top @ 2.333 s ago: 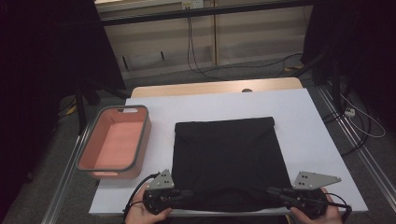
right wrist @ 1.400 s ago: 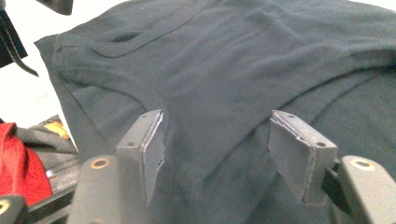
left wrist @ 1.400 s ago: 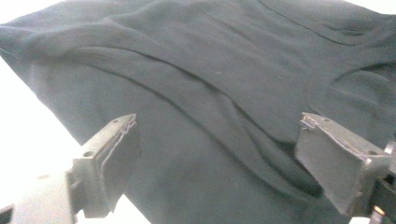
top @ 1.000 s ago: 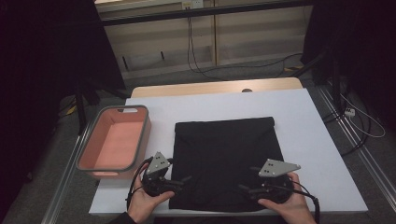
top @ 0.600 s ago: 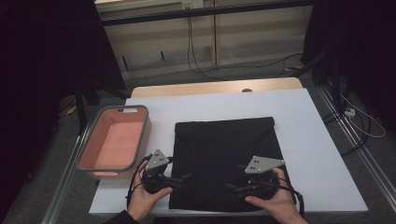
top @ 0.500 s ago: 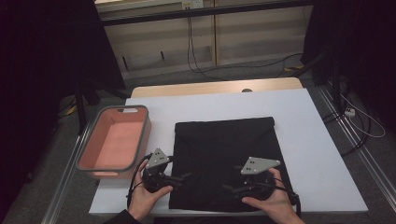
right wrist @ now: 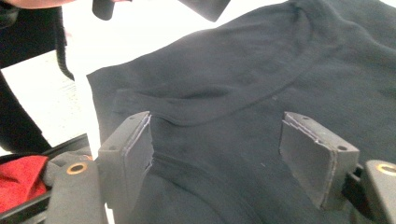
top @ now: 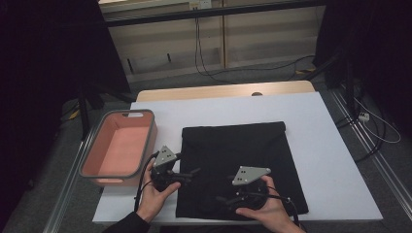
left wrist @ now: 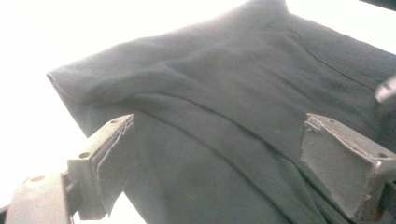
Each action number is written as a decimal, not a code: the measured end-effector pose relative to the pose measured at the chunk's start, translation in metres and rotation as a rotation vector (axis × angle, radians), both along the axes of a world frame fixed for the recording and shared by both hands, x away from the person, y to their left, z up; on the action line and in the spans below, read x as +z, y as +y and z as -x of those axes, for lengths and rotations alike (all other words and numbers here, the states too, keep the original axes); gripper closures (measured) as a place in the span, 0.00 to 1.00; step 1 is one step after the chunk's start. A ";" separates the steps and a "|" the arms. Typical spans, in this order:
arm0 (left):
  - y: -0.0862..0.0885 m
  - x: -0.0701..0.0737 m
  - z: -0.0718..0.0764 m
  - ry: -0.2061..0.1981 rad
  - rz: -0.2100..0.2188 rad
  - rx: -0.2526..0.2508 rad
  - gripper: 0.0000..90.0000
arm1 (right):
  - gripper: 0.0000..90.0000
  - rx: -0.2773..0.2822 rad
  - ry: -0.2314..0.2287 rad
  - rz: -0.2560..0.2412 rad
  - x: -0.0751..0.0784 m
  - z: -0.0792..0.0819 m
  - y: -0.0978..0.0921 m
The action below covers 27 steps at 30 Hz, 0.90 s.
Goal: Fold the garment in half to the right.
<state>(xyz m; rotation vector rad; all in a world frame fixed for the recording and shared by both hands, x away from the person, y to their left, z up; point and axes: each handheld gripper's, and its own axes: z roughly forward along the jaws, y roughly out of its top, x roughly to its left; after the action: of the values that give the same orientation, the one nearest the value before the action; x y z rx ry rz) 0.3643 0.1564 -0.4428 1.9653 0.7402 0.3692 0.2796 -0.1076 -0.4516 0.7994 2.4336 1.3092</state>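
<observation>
Black cloth (top: 238, 165), folded into a near square, lies flat on the white table (top: 330, 160) a little below the centre of the high view, its near edge close to the table's bottom edge. No brand, label or writing can be read on it or on anything else in the pictures. There is one cloth, one pink bin (top: 119, 148), two tools and two hands.

At the lower left of the cloth, the left tool (top: 192, 172) lies low over the fabric's left edge, held by the left hand (top: 155, 191), which comes up from the bottom of the frame with a dark sleeve at the wrist. Its grey three-cornered plate points toward the upper left. In the left gripper view its two jaws stand wide apart, with cloth (left wrist: 224, 116) spread between them and nothing gripped; a long fold ridge runs across the fabric from upper left to lower right.

The right tool (top: 226, 199) sits over the lower middle of the cloth, pointing toward the left of the frame, with the right hand (top: 267, 208) cupped around it from below. In the right gripper view its jaws are likewise spread apart over the cloth (right wrist: 261, 84), clamping nothing; a curved seam or fold crosses the fabric above them.

The pink bin, grey-rimmed, rests at the table's left edge, just beside the left tool.
</observation>
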 end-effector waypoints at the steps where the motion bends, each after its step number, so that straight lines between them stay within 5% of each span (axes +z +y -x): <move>1: -0.001 0.000 -0.003 0.005 0.001 0.002 0.13 | 0.29 0.007 0.000 0.001 0.000 0.000 0.002; 10: -0.010 0.003 -0.025 0.002 -0.022 -0.007 0.08 | 0.29 0.044 0.004 0.003 -0.001 -0.003 0.018; 21: -0.019 0.014 -0.064 -0.029 -0.021 0.059 0.12 | 0.29 0.085 0.012 0.013 -0.003 -0.006 0.034; 27: -0.025 0.015 -0.087 -0.012 -0.037 0.105 0.12 | 0.29 0.085 0.014 0.010 -0.003 -0.006 0.034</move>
<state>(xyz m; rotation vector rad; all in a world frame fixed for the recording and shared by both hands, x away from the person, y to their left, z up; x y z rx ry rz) 0.4513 0.1317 -0.4279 1.9623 0.8370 0.4603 0.2860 -0.0741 -0.4549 0.7129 2.5086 1.3238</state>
